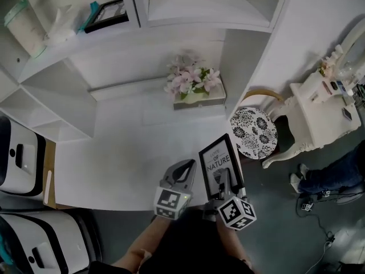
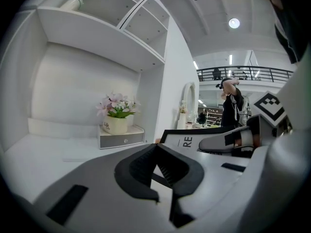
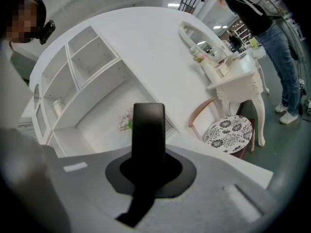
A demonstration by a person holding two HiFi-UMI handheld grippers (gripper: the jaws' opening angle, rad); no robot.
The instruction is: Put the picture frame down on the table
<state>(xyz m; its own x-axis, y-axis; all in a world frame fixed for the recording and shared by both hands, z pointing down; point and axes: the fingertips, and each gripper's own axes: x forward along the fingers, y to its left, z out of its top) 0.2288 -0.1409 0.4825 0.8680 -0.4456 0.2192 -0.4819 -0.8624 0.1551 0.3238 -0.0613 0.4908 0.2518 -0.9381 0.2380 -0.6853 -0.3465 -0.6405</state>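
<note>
1 broad white table (image 1: 125, 153) lies ahead of both pairs of jaws, with a white shelf unit (image 1: 188, 4) rising at its far side, well beyond the jaw tips; off past the right jaws' outer side stand a white vanity (image 1: 319, 110) and a chair (image 1: 254, 131) with a black-and-white patterned seat, both on the floor and apart from the table.

The picture frame (image 1: 219, 160), black-edged with printed lettering, sits between the jaws of the right gripper (image 1: 224, 178); in the right gripper view those jaws (image 3: 150, 171) are pressed onto the frame (image 3: 148, 125), seen edge-on as a dark upright bar, gripped at its near end. The frame reaches forward from the jaws over the table's right front corner; whether it touches the tabletop cannot be told.

The left gripper (image 1: 183, 167) is just beside it, to the frame's left; in its own view the 2 jaws (image 2: 155, 147) meet at the tips with nothing between them, and the frame (image 2: 187, 139) shows just right of them.

Far ahead of both jaws, a pot of pink flowers (image 1: 191, 80) stands on 1 small drawer box (image 1: 199, 103) at the back of the table.
</note>
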